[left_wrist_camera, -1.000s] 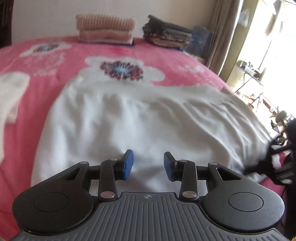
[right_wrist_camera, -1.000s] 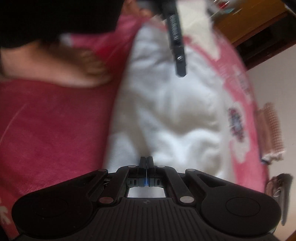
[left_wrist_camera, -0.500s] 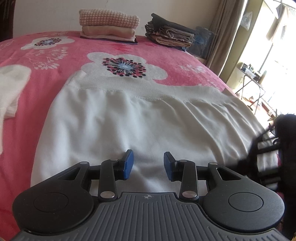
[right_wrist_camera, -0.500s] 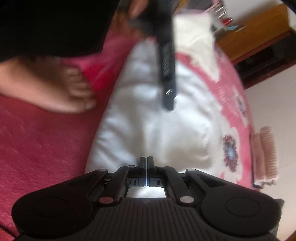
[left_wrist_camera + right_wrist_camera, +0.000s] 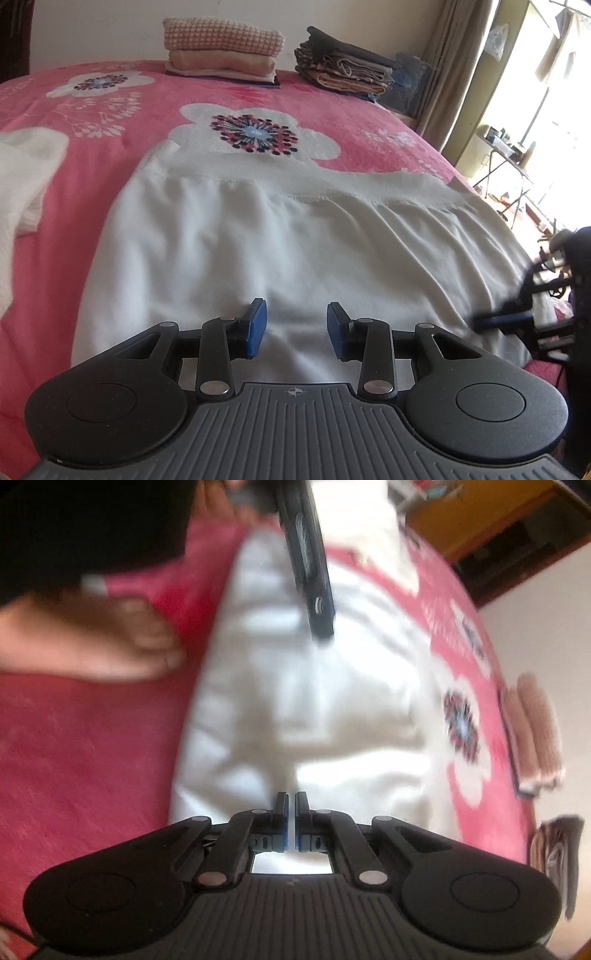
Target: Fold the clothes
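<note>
A white garment (image 5: pixel 280 236) lies spread flat on the pink flowered blanket (image 5: pixel 110 122), its ribbed hem toward the far side. My left gripper (image 5: pixel 297 317) hangs just over the garment's near part, open, with nothing between its blue pads (image 5: pixel 256 325). My right gripper (image 5: pixel 291 799) is shut at the garment's side edge. A ridge of white cloth (image 5: pixel 317 771) runs up to its tips, so it seems pinched on the fabric. In the left wrist view the right gripper (image 5: pixel 480 321) enters from the right, low on the cloth. The left gripper's finger (image 5: pixel 314 590) shows in the right wrist view.
Two folded stacks sit at the bed's far edge: a pink and peach one (image 5: pixel 221 51) and a grey one (image 5: pixel 347 70). Another white cloth (image 5: pixel 26 177) lies at the left. The person's bare foot (image 5: pixel 110 650) rests on the blanket beside the garment. A curtain (image 5: pixel 454 66) hangs at the right.
My right gripper has moved a little inward and lower along the garment's side, still shut. The left gripper has stayed where it was, open the same width.
</note>
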A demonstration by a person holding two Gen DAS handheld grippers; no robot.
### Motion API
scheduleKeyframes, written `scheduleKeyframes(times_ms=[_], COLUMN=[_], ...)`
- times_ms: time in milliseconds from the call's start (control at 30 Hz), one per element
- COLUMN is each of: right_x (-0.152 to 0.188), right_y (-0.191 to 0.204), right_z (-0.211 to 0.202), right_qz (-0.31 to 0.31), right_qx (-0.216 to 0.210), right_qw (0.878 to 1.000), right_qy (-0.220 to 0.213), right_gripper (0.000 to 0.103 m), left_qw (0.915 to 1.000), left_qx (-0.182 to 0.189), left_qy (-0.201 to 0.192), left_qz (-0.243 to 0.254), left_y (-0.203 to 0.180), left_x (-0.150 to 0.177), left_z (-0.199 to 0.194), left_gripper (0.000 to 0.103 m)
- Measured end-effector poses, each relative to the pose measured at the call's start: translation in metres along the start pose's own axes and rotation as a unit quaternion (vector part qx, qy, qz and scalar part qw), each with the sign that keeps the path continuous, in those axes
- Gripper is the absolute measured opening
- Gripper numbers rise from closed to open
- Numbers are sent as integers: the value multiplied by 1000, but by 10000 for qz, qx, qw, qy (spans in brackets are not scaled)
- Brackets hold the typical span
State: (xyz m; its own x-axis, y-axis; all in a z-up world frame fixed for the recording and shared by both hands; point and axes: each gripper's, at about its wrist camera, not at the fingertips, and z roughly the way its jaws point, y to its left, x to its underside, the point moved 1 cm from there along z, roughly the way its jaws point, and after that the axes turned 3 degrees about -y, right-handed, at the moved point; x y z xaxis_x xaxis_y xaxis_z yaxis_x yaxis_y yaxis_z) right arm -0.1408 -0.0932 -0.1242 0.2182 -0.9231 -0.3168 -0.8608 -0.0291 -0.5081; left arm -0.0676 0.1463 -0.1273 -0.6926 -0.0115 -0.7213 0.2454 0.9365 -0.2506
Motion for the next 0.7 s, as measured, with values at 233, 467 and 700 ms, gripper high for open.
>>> scheduleKeyframes(times_ms=[233, 467, 700], right_x=[35, 15, 78], right_y=[21, -26, -49], right_z=[-43, -13, -16], right_qz=[395, 794, 2759], right_qx=[-1011, 564, 501], right_qw=[9910, 9951, 9579], right_qy=[781, 149, 616], right_gripper=[2, 2, 4], left_qw=[9997, 9996, 9992], left_qx=[-111, -214, -278], left_qy=[-16, -26, -26], left_qz=[-195, -199, -274], left_y=[11, 8, 17], left_x=[-2, -6, -3], left_z=[0, -1, -1], left_gripper=[36, 36, 36])
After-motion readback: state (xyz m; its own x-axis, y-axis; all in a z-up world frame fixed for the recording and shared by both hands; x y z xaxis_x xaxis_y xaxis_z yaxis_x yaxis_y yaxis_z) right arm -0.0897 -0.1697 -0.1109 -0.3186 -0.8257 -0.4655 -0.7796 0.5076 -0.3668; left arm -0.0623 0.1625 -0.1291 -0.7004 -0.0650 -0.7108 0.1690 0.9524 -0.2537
